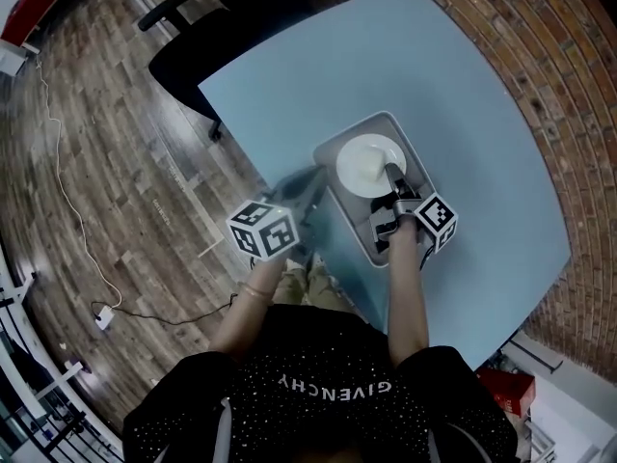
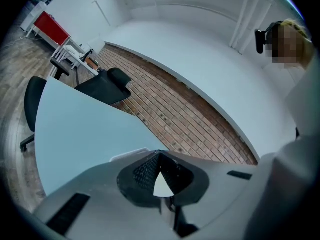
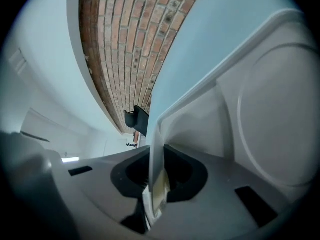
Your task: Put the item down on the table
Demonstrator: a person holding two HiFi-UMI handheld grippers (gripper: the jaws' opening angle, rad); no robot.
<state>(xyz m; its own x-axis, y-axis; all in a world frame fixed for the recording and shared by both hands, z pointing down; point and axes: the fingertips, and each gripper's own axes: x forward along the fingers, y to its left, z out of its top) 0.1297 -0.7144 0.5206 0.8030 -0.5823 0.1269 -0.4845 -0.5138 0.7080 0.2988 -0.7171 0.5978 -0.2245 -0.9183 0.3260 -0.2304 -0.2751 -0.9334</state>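
A grey tray (image 1: 386, 117) rests on the light blue table (image 1: 424, 75) with a white plate (image 1: 369, 165) in it. My right gripper (image 1: 395, 187) is shut on the tray's near rim. In the right gripper view the thin rim (image 3: 210, 84) runs between the jaws of the right gripper (image 3: 155, 179), and the plate (image 3: 280, 114) lies to the right. My left gripper (image 1: 310, 189) is blurred, just left of the tray at the table's edge. In the left gripper view the left gripper (image 2: 160, 156) has its tips together with nothing held. A tray corner (image 2: 127, 155) shows just beyond them.
A black office chair (image 1: 207, 37) stands at the table's far left corner, also visible as the chair (image 2: 107, 84). Wood floor with a cable (image 1: 67, 201) lies to the left, brick paving (image 1: 540, 56) to the right. A person (image 2: 292, 49) stands by the white wall.
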